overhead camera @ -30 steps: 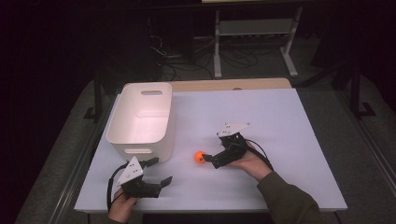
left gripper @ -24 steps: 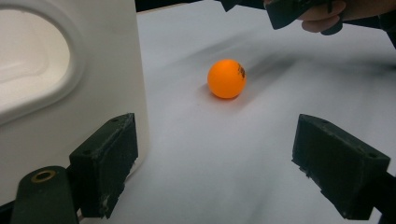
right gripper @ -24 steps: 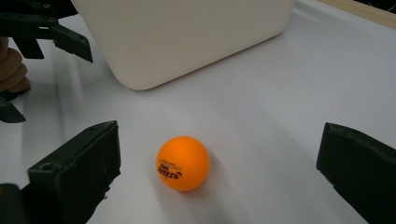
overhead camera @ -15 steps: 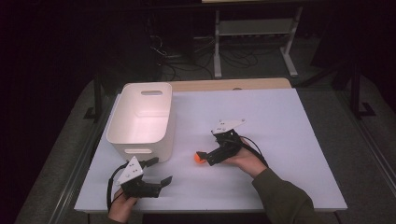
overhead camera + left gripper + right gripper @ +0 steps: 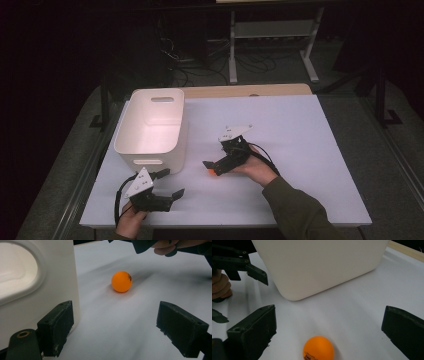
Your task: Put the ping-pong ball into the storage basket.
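The orange ping-pong ball (image 5: pixel 318 348) lies on the white tabletop (image 5: pixel 300 130), just off the near right corner of the white plastic bin (image 5: pixel 152 125) and apart from its wall. The right gripper (image 5: pixel 214 168) reaches it with its jaws spread wide on either side, the ball sitting between them but not yet touched, so the step in hand looks like the approach before a grasp. The next move probably calls for easing the jaws a little further around the ball and closing them squarely across its middle, since a round, light ball could squirt out or roll toward the bin if nudged from one side. The left gripper (image 5: pixel 170 187) hovers in front of the bin's near wall, close to the cut-out handle, its jaws also released and holding nothing; the ball lies ahead of it on the sheet. Beyond the bin, a strip of bare wood (image 5: pixel 245 90) edges the far side of the table, and the dim room behind holds a white metal stand (image 5: pixel 272 30) and loose cables (image 5: pixel 200 65) on the floor.
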{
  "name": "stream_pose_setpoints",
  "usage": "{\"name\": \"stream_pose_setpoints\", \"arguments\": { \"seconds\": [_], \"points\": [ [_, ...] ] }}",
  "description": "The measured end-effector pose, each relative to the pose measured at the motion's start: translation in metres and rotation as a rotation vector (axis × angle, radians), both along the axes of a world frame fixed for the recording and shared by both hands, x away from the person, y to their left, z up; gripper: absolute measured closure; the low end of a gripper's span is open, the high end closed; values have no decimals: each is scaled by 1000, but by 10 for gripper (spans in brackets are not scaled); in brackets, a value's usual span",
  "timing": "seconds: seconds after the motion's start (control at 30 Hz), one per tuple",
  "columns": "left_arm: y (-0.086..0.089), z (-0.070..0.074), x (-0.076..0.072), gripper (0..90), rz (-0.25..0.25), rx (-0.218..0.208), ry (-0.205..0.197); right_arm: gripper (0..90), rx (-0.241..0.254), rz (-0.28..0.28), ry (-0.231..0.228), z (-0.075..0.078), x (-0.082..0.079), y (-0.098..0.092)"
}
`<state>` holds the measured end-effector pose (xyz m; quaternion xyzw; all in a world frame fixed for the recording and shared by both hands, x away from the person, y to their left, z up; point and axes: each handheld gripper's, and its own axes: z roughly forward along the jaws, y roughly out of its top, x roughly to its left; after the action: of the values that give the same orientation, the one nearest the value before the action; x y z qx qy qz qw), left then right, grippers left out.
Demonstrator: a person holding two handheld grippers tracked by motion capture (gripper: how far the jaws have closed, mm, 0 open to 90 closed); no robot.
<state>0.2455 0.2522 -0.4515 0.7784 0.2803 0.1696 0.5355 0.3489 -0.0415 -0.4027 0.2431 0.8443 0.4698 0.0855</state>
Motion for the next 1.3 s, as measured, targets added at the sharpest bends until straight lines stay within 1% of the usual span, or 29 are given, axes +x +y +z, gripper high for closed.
{"name": "stream_pose_setpoints", "arguments": {
  "seconds": [0.07, 0.23, 0.33, 0.4, 0.47, 0.57, 0.63, 0.7, 0.8, 0.97, 1.17, 1.3],
  "points": [
    [0, 0, 0, 141, -3, 3, -6, 0, 1, 5, 1, -1, 0, 2],
    [0, 0, -1, 141, -2, 4, -5, 0, -11, 7, 4, -5, 1, 5],
    [0, 0, 0, 141, 1, 6, 4, 0, -14, 10, 3, -6, 1, 6],
    [0, 0, 0, 141, -2, 0, -3, 0, -13, 8, 3, -6, 1, 6],
    [-1, 0, 0, 142, 3, 7, 3, 0, -15, 9, 7, -7, 1, 7],
    [0, 0, -1, 141, -1, 7, -12, 0, -20, 9, 6, -9, 1, 7],
    [-1, 0, -1, 141, -2, 7, -7, 0, -33, 10, 9, -10, 1, 8],
    [-1, 0, 0, 141, 1, 4, -3, 0, -32, 9, 10, -11, 0, 8],
    [0, 0, -1, 142, -3, 4, -7, 0, -41, 12, 6, -13, 0, 9],
    [-1, 0, -1, 141, -3, 9, -7, 0, -45, 16, 14, -16, 0, 11],
    [-1, 0, -1, 141, -4, 10, -10, 0, -67, 30, 25, -20, -1, 14],
    [-1, 0, -1, 141, -5, 10, -13, 0, -83, 31, 41, -24, 0, 15]
  ]
}}
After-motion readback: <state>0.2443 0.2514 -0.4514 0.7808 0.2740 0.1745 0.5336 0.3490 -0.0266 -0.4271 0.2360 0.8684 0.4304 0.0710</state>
